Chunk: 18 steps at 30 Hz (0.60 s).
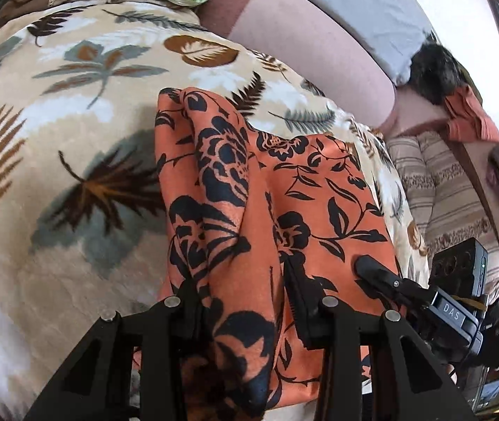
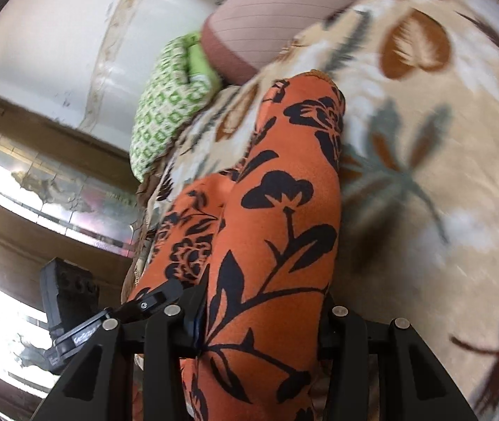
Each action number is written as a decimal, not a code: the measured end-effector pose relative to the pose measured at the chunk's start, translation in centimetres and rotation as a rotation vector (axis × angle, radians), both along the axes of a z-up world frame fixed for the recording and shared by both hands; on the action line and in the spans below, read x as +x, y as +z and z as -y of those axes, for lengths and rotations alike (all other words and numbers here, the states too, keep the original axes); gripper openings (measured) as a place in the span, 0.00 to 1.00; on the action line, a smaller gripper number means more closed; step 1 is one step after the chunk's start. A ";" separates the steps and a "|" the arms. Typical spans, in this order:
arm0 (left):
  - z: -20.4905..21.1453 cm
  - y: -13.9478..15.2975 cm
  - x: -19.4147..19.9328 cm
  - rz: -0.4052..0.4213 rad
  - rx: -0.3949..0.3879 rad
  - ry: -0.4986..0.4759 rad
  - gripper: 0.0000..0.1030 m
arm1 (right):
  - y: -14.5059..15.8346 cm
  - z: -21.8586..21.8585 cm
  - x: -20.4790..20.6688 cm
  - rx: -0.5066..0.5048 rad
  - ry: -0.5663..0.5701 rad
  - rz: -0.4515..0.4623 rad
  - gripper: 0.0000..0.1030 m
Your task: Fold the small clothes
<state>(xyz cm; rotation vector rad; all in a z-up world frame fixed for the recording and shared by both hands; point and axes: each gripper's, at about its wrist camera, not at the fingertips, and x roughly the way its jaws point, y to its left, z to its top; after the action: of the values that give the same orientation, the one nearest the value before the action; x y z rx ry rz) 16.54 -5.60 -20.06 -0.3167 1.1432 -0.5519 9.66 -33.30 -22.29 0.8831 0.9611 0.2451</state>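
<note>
Gripping an orange cloth printed with black flowers, we hold it in both grippers above a bed. Our left gripper has its fingers clamped on a bunched fold of it; our right gripper likewise pinches the fabric, which drapes forward from both. Under the cloth lies a beige blanket patterned with brown and grey leaves. A green-and-white pillow rests at the blanket's far edge, beside a pale pink sheet. Striped bedding shows at the right of the left view.
</note>
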 end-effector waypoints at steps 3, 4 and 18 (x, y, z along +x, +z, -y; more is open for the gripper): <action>1.0 -0.7 -0.8 0.010 0.040 -0.020 0.39 | 0.4 0.7 -1.2 -0.020 -0.016 0.017 0.44; 1.5 -1.2 -0.8 0.007 0.059 -0.024 0.39 | 0.4 0.9 -1.4 -0.022 -0.022 0.017 0.44; 1.0 -1.8 -1.7 -0.001 0.127 -0.060 0.69 | -1.8 5.1 -1.7 -0.034 -0.140 -0.128 0.60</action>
<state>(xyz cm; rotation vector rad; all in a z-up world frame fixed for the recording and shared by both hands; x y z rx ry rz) 14.82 -6.60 -21.89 -0.1741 1.1864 -0.5293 8.00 -38.41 -24.12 0.9397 1.0140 0.0526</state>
